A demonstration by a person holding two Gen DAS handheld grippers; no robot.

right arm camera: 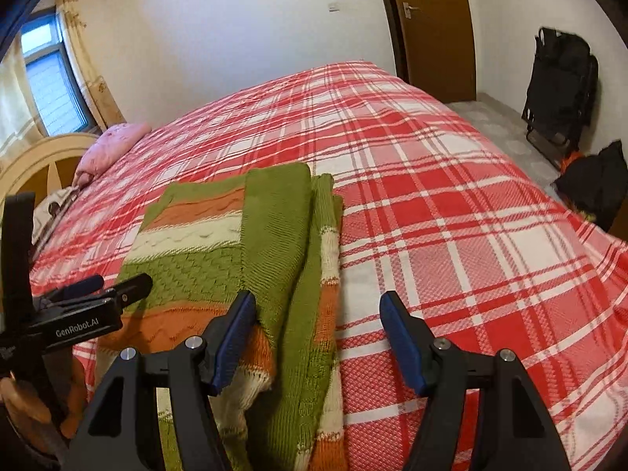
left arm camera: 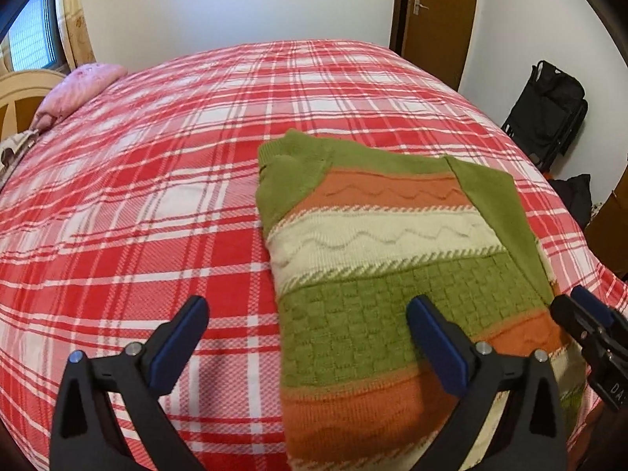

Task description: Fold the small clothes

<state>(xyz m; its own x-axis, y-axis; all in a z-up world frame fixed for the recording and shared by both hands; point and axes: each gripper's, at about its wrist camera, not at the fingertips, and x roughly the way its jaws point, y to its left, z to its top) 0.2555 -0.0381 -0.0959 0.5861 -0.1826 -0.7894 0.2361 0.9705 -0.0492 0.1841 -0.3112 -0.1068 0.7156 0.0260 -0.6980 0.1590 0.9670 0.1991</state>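
I've got both the left gripper (left arm camera: 306, 316) and right gripper (right arm camera: 316, 310) spread wide, gripping nothing, over the near hem of the sweater (left arm camera: 376, 243) on the plaid bed (left arm camera: 157, 204), sleeve (right arm camera: 274, 227) seemingly folded in, so pinching one layer could undo it.

Count on inspection: one sweater (left arm camera: 376, 243), partly folded, on one bed (left arm camera: 157, 196). Two tools, left tool (left arm camera: 308, 322) and right tool (right arm camera: 316, 314), two fingers each. One pink pillow (left arm camera: 78, 86). One door (left arm camera: 439, 19). One window (right arm camera: 51, 74). Two black bags (right arm camera: 561, 86).
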